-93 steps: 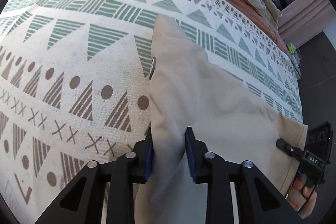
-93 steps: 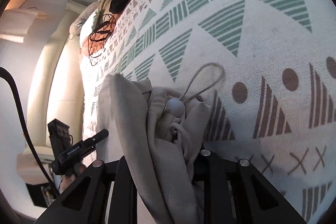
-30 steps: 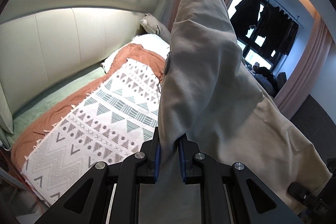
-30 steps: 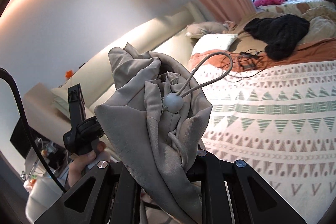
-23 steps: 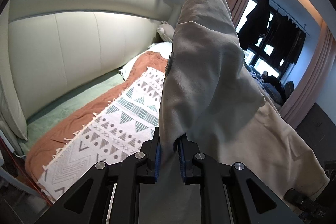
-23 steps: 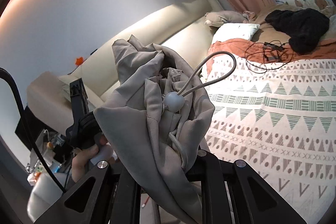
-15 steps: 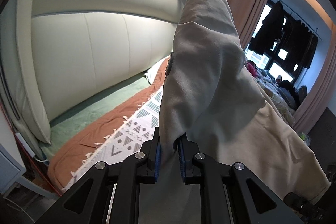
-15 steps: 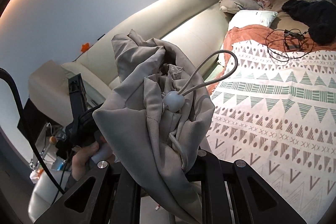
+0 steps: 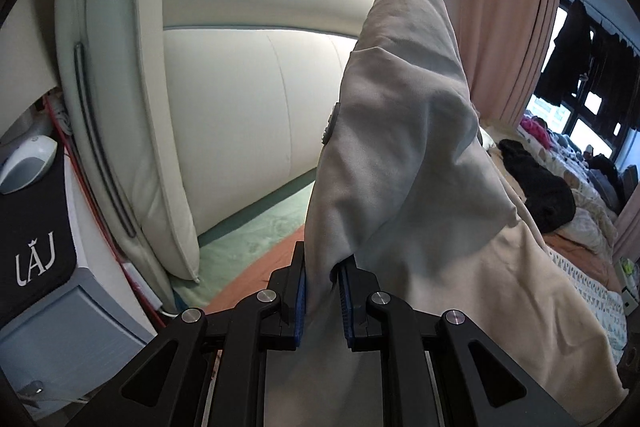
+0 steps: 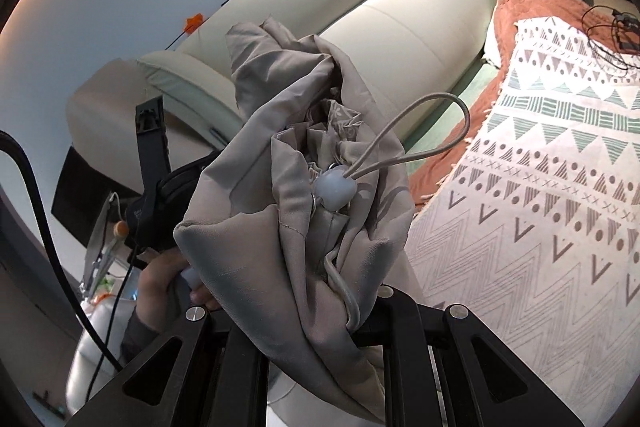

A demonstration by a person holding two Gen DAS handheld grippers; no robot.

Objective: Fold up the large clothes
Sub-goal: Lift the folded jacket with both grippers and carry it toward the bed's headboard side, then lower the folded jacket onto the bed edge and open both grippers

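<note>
A large beige-grey garment (image 9: 404, 163) hangs in the air, held by both grippers. My left gripper (image 9: 322, 301) is shut on a fold of its edge, below a snap button (image 9: 330, 125). My right gripper (image 10: 308, 311) is shut on a bunched part of the garment (image 10: 256, 239) with a drawstring loop and a white toggle (image 10: 335, 187); its fingertips are hidden by the cloth. The left gripper and the hand holding it (image 10: 168, 267) show at the left of the right wrist view.
A bed with a patterned white blanket (image 10: 532, 211) over a rust cover lies to the right. A padded cream headboard (image 9: 240, 115) stands behind. A black garment (image 9: 536, 191) lies further along the bed. A bedside unit (image 9: 36, 267) is at the left.
Both grippers have lifted the garment off the bed and raised it high. The views have since swung toward the headboard end of the bed. Both grips are unchanged.
</note>
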